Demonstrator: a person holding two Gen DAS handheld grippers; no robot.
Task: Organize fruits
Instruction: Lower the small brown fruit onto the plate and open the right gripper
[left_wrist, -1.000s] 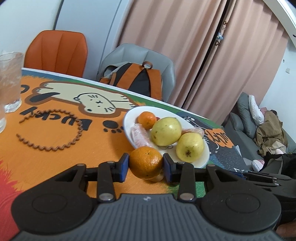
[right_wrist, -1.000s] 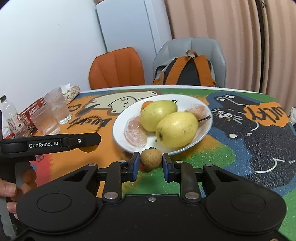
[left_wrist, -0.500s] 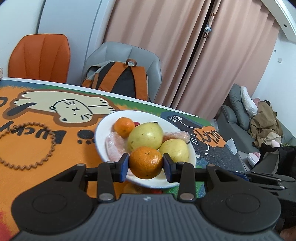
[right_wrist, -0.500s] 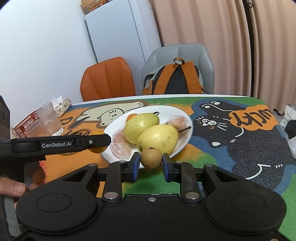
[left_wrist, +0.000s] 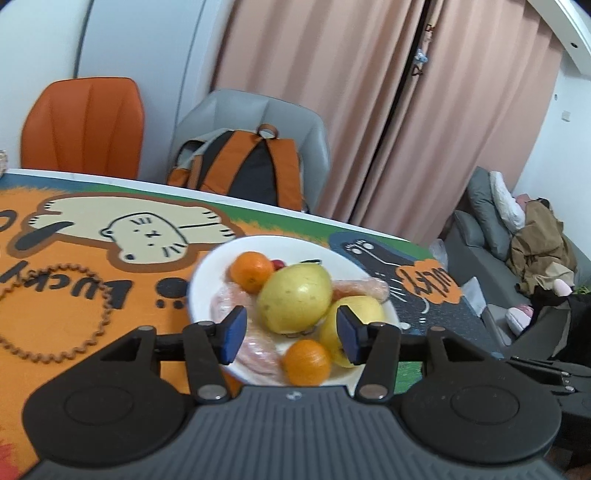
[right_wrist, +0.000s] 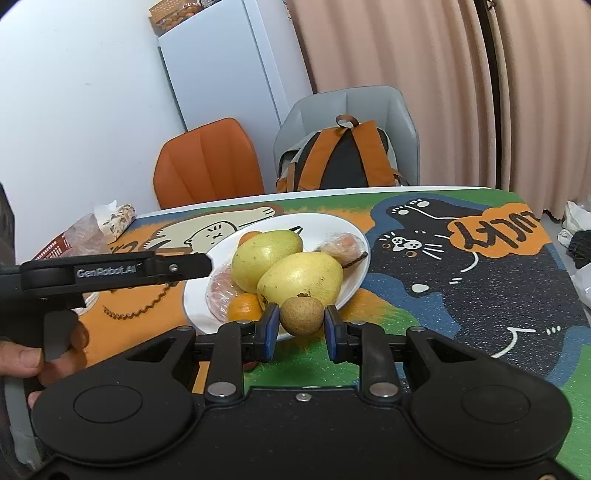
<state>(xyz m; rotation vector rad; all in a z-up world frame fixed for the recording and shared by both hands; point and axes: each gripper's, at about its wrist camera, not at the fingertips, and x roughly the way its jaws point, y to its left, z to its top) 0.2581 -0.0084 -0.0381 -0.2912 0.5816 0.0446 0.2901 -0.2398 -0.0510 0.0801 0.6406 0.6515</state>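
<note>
Left wrist view: left tongs (left_wrist: 289, 334) opening, pads clear of the tangerine (left_wrist: 306, 362) lying on the white plate (left_wrist: 207, 280) among pears; right tongs (right_wrist: 301, 328) clamp a small brown fruit (right_wrist: 301, 315) at the rim, unplaced.

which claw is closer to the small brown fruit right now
Right. The right claw is shut on the small brown fruit, holding it at the white plate's near rim. The left claw hangs over the plate's other side, jaws opening, nothing between them.
</note>
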